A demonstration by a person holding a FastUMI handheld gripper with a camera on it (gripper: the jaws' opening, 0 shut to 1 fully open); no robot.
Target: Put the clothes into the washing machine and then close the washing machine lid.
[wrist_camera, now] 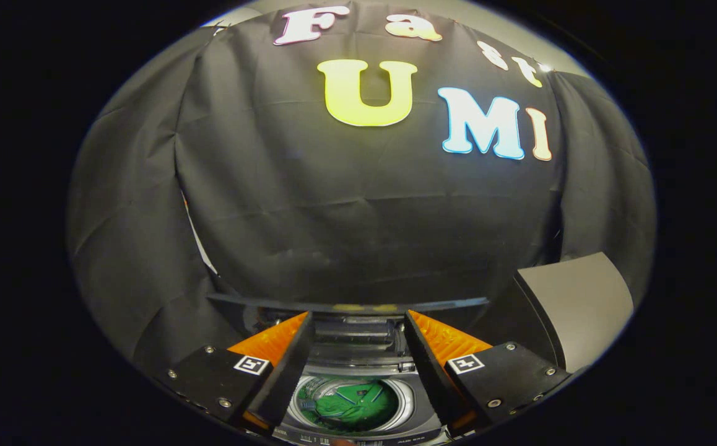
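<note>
The gripper (358, 347) hangs wide open and empty above the washing machine (417, 396); green clothes (355, 406) lie in its drum. The raised lid (346, 303) stands just ahead; a careless push could slam it or miss.

Black cloth (358, 210) hangs in soft folds as the booth wall, from nine o'clock round to three; a pale wall strip (457, 9) shows above it at twelve; a grey panel (581, 303) leans at four o'clock; a bright light spot (544, 67) glints at one.
</note>
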